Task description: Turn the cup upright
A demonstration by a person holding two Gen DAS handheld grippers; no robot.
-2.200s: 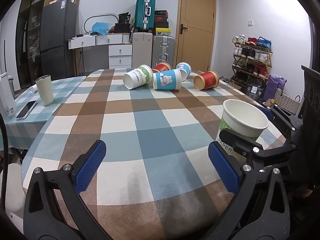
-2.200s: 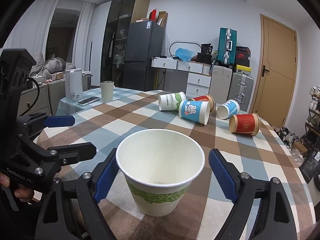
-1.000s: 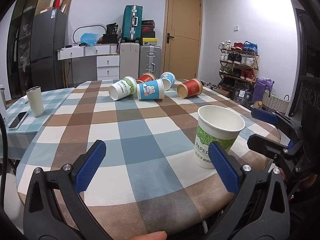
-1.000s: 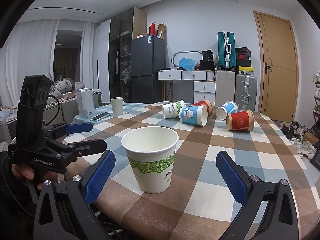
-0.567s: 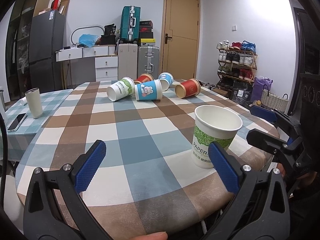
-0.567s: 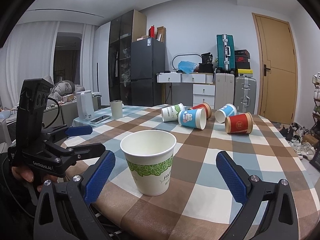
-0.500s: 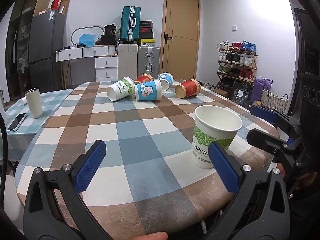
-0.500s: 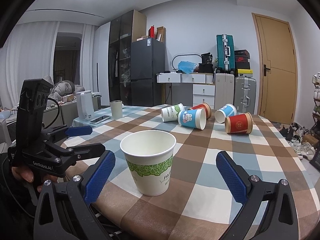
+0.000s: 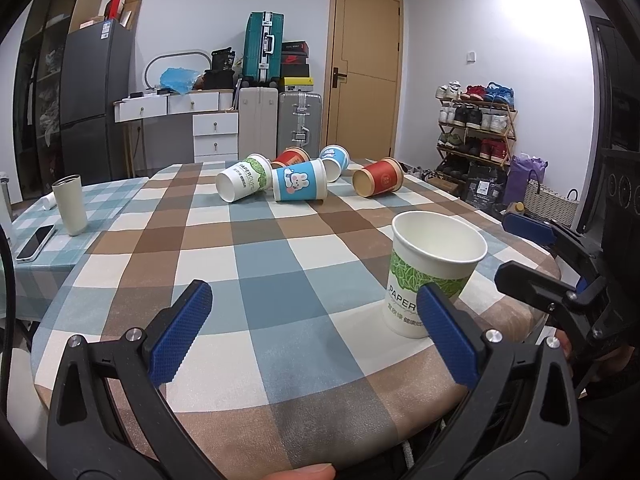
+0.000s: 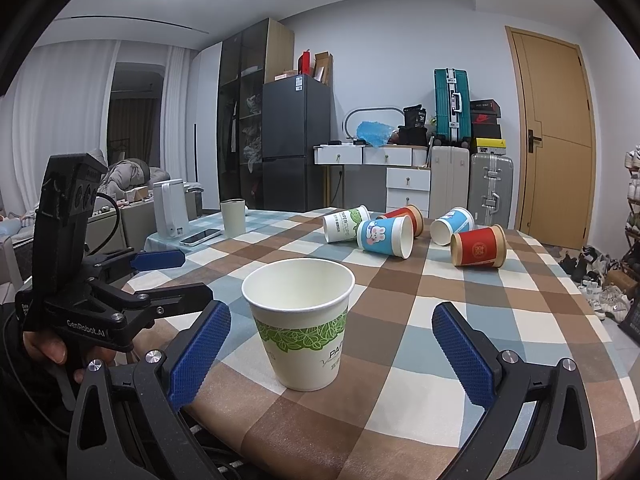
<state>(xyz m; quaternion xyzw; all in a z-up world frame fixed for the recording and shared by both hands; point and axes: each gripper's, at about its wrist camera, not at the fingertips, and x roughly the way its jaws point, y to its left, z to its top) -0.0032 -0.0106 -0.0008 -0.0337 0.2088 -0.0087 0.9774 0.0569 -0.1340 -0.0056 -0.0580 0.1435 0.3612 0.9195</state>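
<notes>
white paper cup with green leaf band (image 10: 299, 320) stands upright on the checked bench (image 10: 400, 344), just ahead of the right gripper (image 10: 328, 350), level between its spread fingers, touching neither; left gripper (image 9: 310, 334) also spread, holding nothing, cup off its right finger; five paper cups (image 9: 300, 179) lie tipped well beyond both
</notes>
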